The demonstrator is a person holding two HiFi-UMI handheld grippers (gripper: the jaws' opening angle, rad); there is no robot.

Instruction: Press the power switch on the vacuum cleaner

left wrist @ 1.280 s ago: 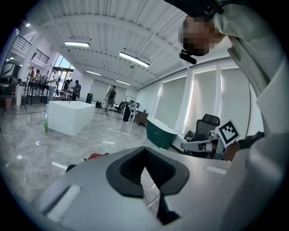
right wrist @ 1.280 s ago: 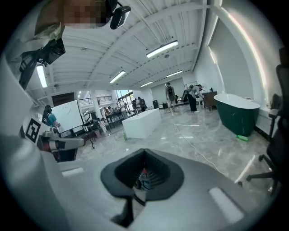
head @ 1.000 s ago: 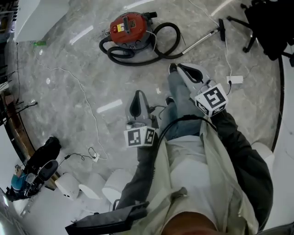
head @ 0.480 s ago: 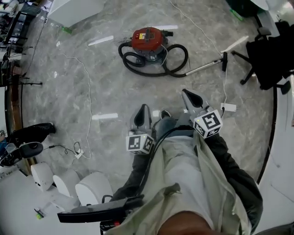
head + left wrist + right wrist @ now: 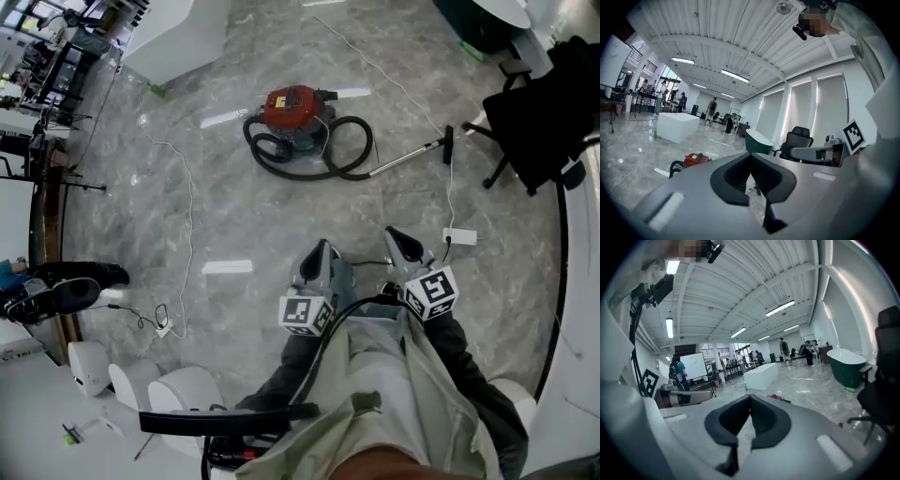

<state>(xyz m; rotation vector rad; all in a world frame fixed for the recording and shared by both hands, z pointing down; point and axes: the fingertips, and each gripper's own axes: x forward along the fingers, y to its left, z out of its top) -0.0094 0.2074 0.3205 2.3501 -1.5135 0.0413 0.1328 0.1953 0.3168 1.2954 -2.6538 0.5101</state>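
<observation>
Head view is showing the vacuum (image 5: 292, 111) sitting on the floor (image 5: 234, 206) at the far middle. It is a red canister with its black hose (image 5: 349, 155) coiling around it and a wand (image 5: 408, 155) lying out to the right. Neither tool is touching it; both are hovering well apart from it, on the near side, over the person's legs (image 5: 375, 375).

The left tool (image 5: 322, 247) is pointing far, toward the vacuum. Left gripper view is showing its jaws pressing together with nothing between them. The right tool (image 5: 394, 234) is hanging just to the right of the left one, and right gripper view is showing it likewise clenched and empty. A marker cube (image 5: 307, 313) is riding at the near end of each tool.

A white adapter (image 5: 459, 236) is lying on the floor just right of the right tool, its cord (image 5: 450, 192) running far toward the wand. A black chair (image 5: 525, 112) is standing at the far right. A thin white cable (image 5: 187, 216) is trailing down the left side of the floor, and a white block (image 5: 178, 37) is standing at the far left.
</observation>
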